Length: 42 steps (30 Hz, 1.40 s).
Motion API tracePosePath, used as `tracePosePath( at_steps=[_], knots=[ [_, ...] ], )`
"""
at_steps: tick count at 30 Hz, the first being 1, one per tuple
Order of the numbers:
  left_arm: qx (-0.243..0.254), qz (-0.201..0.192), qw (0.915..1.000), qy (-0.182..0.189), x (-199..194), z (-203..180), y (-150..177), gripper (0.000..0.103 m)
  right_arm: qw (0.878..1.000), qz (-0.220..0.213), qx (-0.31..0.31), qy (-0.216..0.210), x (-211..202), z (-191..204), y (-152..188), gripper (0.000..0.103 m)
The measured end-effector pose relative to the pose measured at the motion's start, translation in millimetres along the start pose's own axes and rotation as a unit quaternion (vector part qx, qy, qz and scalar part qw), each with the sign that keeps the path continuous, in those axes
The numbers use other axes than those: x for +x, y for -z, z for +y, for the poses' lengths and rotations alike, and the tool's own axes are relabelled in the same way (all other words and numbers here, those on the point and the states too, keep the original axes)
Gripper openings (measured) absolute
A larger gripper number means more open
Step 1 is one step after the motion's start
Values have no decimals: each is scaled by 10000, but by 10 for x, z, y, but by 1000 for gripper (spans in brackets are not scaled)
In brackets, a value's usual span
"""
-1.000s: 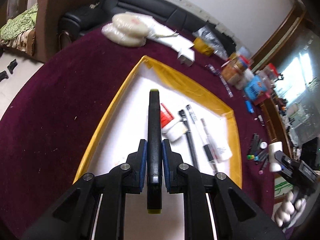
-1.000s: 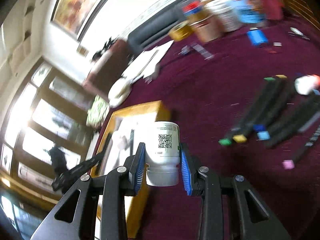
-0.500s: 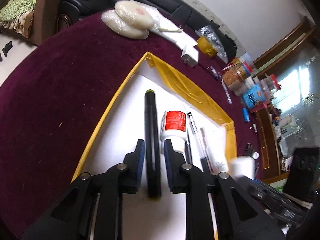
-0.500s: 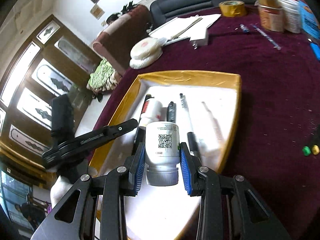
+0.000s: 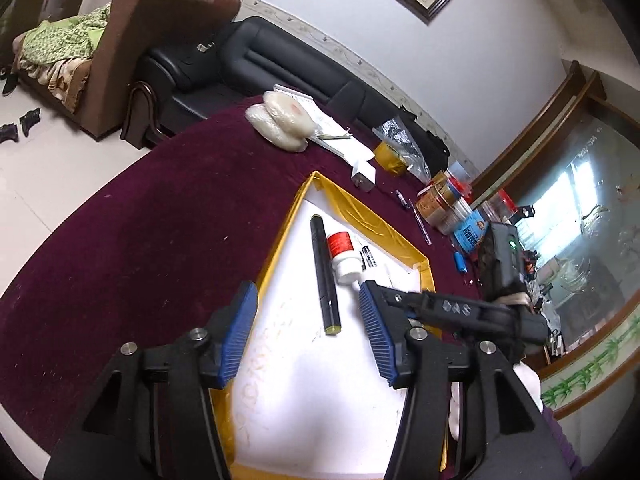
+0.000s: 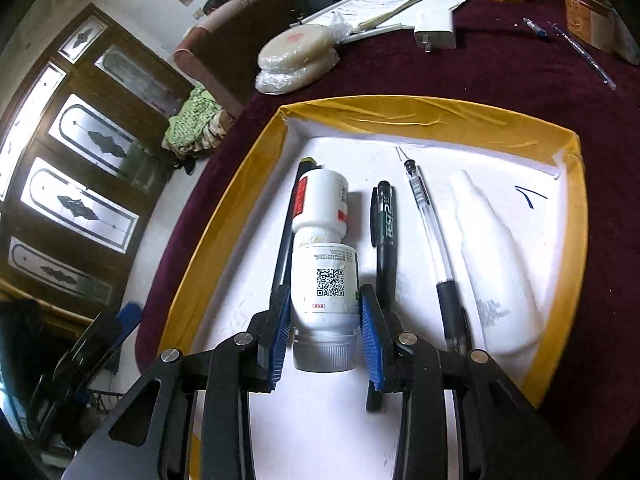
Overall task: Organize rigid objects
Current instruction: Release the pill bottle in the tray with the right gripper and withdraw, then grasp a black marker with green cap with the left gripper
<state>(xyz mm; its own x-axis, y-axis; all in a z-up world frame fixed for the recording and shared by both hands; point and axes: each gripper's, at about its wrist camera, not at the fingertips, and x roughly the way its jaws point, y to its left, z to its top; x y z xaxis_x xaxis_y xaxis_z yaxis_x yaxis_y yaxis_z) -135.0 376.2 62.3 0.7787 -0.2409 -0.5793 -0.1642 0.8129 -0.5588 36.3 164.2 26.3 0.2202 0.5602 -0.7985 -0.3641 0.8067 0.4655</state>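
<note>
A yellow-rimmed white tray [image 5: 348, 204] [image 6: 420, 114] lies on the maroon table. My left gripper [image 5: 306, 330] is open and empty above the tray's near end; a black marker [image 5: 324, 272] lies in the tray ahead of it, beside a red-labelled white bottle [image 5: 342, 254]. My right gripper [image 6: 326, 336] is shut on a white bottle with a QR code [image 6: 326, 284], held low over the tray, end to end with the red-labelled bottle [image 6: 322, 204]. A black pen [image 6: 384, 228], a clear pen [image 6: 428, 224] and a white tube [image 6: 492, 264] lie to its right.
Wrapped white discs [image 5: 280, 120], papers, a white charger [image 5: 364, 178], a tape roll [image 5: 390, 158] and jars [image 5: 440, 204] sit on the far table. Loose pens [image 6: 580, 50] lie at the far right. A sofa stands behind the table.
My left gripper opened, let go of the black marker in the tray and drew back. My right gripper carried the QR-code bottle from over the table into the tray.
</note>
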Motion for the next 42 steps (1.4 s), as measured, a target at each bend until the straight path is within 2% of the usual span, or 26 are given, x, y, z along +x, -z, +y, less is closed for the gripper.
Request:
tracePosePath(
  at_steps=[8,12,16,21,27,29,32,36,39,42],
  knots=[
    [33,102,9999,-135,31,94,68,52,9996,46,41,260,156,41,-150,30],
    [-5,163,9997,-181,21,141,84,56,9993,-26,75,356,181,52,-155,30],
    [-26,188,9996,-224,-5,140,116,60,9997,-90,234,73,42,-21,-136,31],
    [2,276,9991,-309,28,83,150,62,9978,-552,323,-180,-433,-155,-96,31],
    [379,320,9967,-647,59,-141,243,65,9909,-1259,482,9,-1057,-602,21,38],
    [490,255,9957,-751,51,-210,267,65,9867,-1466,681,176,-1250,-895,110,38],
    [551,252,9954,-736,50,-307,302,65,9805,-1636,1050,299,-1444,-1309,207,38],
    [689,264,9941,-793,65,-477,368,65,9658,-1982,1615,442,-1741,-1854,391,38],
    [761,289,9934,-809,93,-610,407,65,9583,-2171,1780,535,-1919,-2089,490,38],
    [840,323,9926,-815,109,-751,446,65,9545,-2331,1694,768,-2033,-2176,555,38]
  ],
)
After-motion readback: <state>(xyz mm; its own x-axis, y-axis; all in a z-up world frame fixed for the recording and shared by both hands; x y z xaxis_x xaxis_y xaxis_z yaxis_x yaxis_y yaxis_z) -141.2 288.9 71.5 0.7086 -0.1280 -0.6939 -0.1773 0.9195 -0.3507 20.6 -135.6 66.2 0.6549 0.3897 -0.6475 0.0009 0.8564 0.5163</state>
